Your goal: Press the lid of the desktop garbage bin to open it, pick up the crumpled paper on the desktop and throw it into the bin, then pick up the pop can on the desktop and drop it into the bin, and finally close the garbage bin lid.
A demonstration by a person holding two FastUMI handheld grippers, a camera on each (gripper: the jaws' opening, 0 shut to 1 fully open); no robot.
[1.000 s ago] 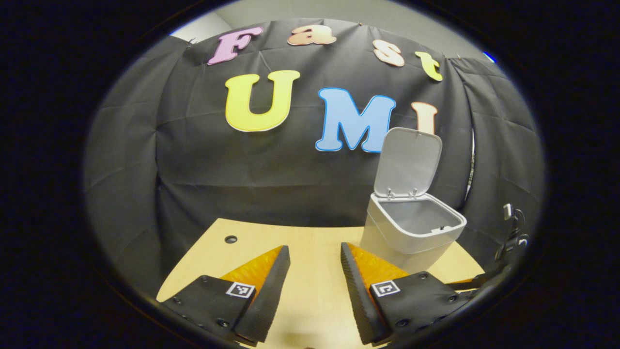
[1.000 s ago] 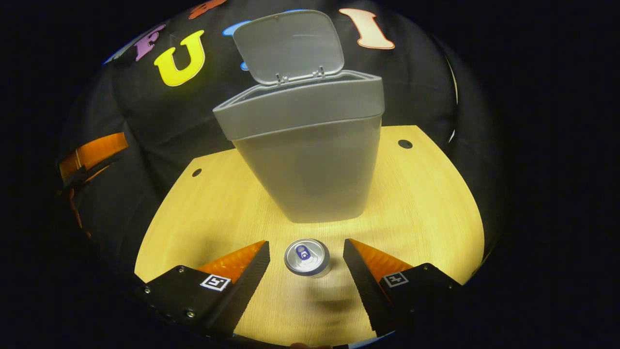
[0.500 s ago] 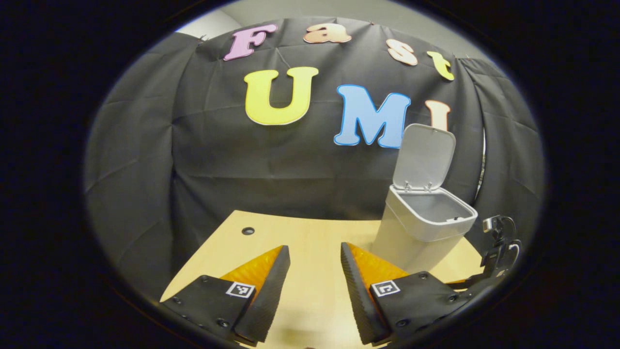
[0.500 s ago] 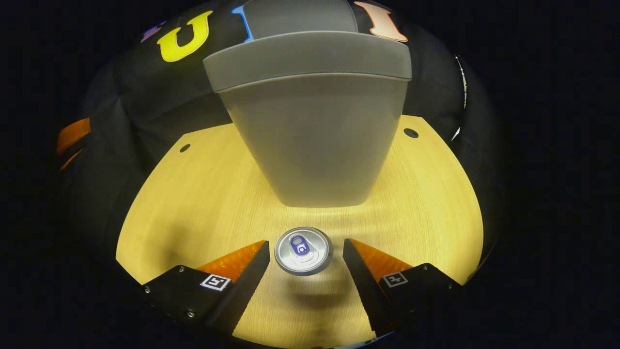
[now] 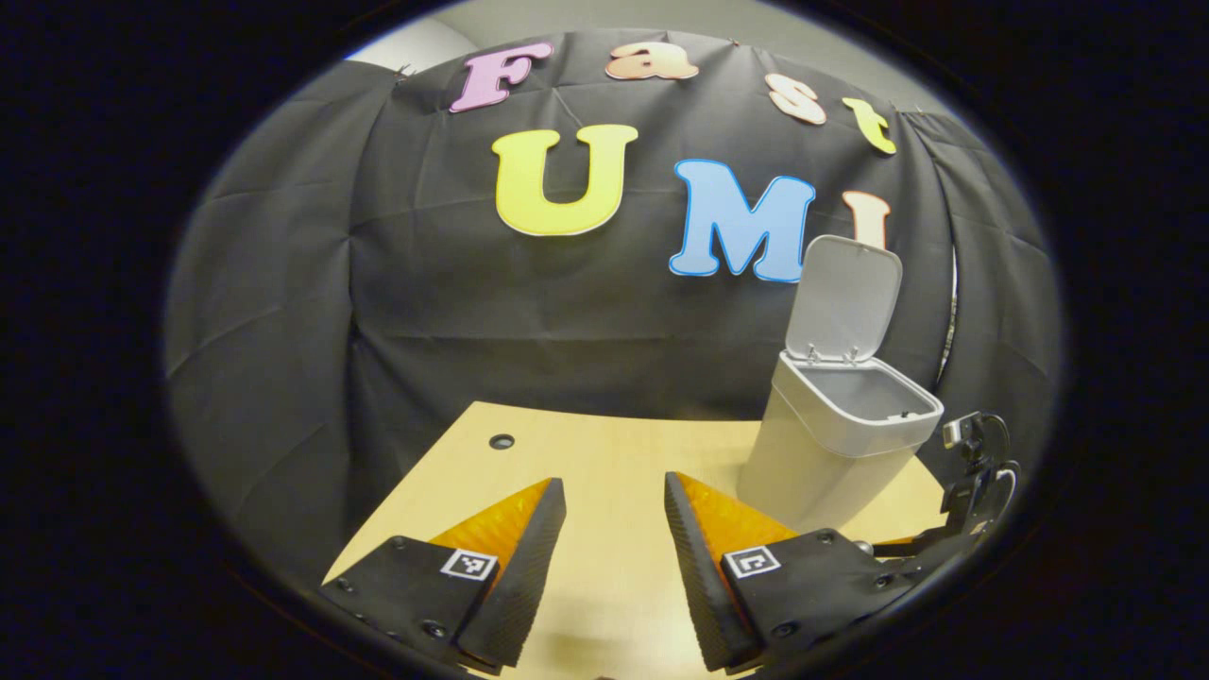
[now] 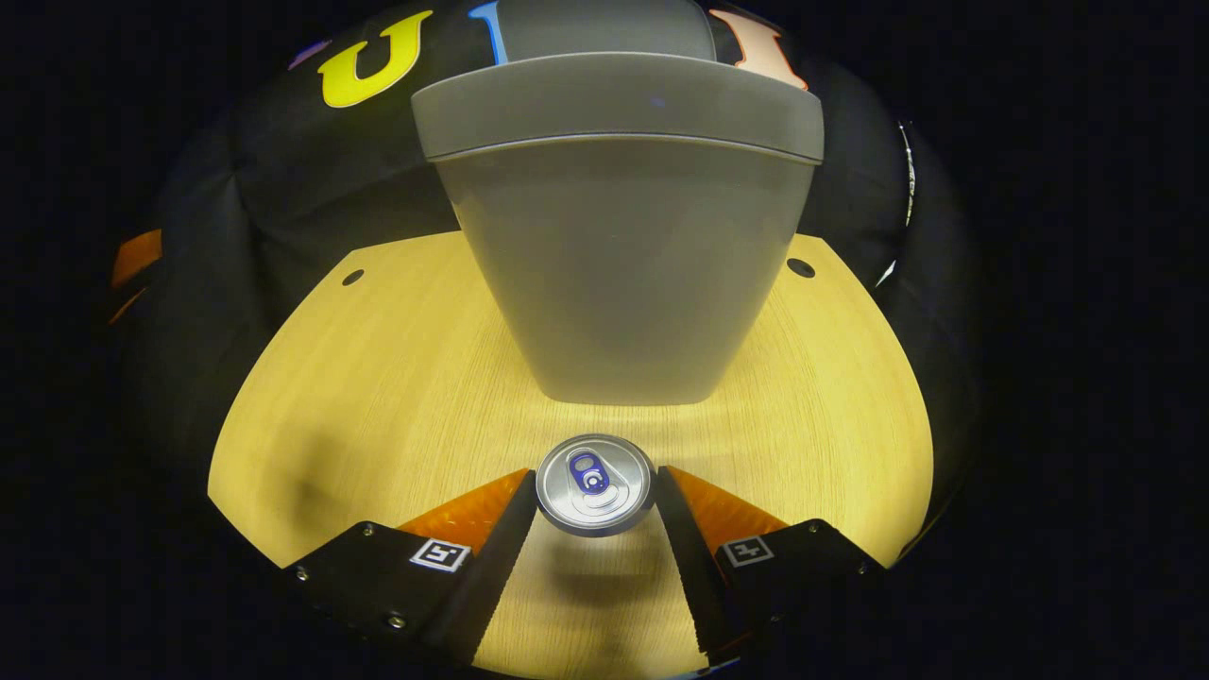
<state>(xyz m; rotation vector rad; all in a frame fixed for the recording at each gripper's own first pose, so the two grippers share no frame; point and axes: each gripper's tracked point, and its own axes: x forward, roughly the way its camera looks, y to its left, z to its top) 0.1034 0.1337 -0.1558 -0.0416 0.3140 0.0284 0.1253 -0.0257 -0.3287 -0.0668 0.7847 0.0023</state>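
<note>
The pop can (image 6: 595, 484) stands upright near the front edge of the desk (image 6: 378, 397), just in front of the bin (image 6: 619, 255), whose lid (image 5: 843, 297) is up, and the right gripper (image 6: 595, 491) has its fingers drawn in against the can's two sides. A can like this is probably light, smooth and thin-walled, so a gentle squeeze across the middle of its round body should hold without denting or slipping. The left gripper (image 5: 614, 524) hangs open and empty above the desk's left side.
</note>
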